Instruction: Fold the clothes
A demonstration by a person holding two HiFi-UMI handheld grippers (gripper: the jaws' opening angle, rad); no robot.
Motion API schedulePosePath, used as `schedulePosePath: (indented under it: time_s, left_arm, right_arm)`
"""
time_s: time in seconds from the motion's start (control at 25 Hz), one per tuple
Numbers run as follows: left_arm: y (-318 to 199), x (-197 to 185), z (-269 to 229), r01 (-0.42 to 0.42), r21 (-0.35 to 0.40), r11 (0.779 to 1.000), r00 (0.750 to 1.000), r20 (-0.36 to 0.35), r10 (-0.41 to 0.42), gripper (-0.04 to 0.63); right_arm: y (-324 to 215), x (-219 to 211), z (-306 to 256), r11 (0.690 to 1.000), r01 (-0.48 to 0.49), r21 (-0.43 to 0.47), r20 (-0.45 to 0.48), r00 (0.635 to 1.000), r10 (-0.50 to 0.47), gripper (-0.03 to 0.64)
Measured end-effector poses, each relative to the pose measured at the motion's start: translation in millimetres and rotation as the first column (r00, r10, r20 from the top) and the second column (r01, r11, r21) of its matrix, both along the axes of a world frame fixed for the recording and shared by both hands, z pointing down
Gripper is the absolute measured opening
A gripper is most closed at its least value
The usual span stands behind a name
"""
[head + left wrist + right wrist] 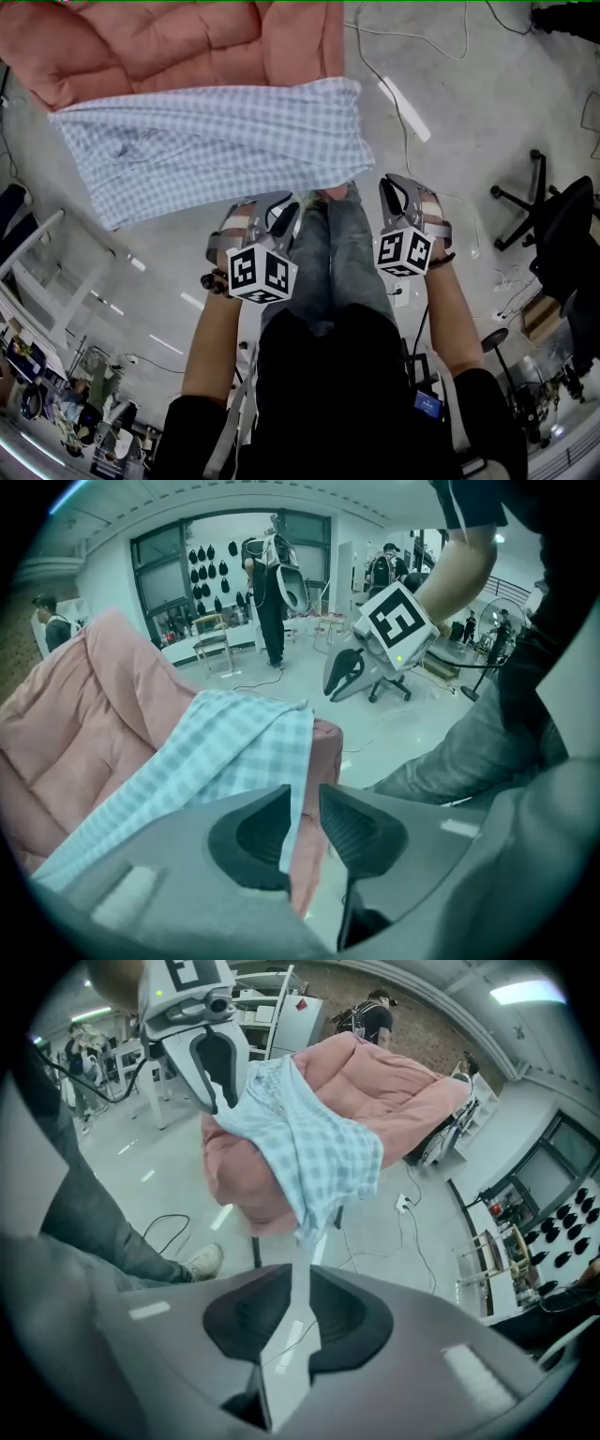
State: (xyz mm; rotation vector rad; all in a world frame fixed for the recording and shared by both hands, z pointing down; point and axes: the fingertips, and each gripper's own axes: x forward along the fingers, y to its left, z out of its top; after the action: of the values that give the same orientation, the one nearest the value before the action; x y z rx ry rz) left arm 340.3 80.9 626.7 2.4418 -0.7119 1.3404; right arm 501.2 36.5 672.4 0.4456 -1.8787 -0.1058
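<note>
A blue-and-white checked garment (216, 141) lies spread over the front edge of a pink quilted cushion (169, 42), its hem hanging toward me. My left gripper (281, 208) hovers just below that hem. In the left gripper view its jaws (305, 803) stand a little apart, and the garment's edge (234, 752) shows in the gap without being pinched. My right gripper (405, 187) is off the garment's right end. In the right gripper view its jaws (298, 1283) are narrowly open, floor shows between them, and the garment's corner (309, 1147) hangs above.
The person's jeans-clad legs (328, 244) stand between the two grippers. Cables (412, 37) and a white tape strip (405, 110) lie on the grey floor to the right. A black office chair (539, 202) stands at far right. People (272, 583) stand in the background.
</note>
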Motion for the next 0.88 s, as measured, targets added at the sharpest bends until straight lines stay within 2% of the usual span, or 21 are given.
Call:
schedulePosePath:
  time_s: [0.04,0.16,0.48,0.88]
  left_arm:
    - [0,1,-1,0.005,-0.007,1.0,1.0,-0.009,-0.005,0.111]
    - [-2,3,-5,0.015,-0.021,1.0,0.999,-0.031,-0.015,0.152]
    - [-23,-21,-17,0.074,0.014,0.997,0.996,-0.047,-0.073,0.15]
    - [-47,-36,-21,0.12,0.037,0.992,0.993,-0.021,-0.12,0.143]
  right_arm:
    - [4,0,2,1.0,0.004,-0.02,0.003,1.0,-0.003,0.085]
    - [7,2,4,0.999,0.006,-0.043,0.01,1.0,-0.005,0.094]
    - [-17,-25,-7,1.0,0.01,0.015,0.077,0.997,-0.011,0.092]
    - [-29,-50,11,0.993,0.117,0.026,0.036,0.992,-0.118,0.094]
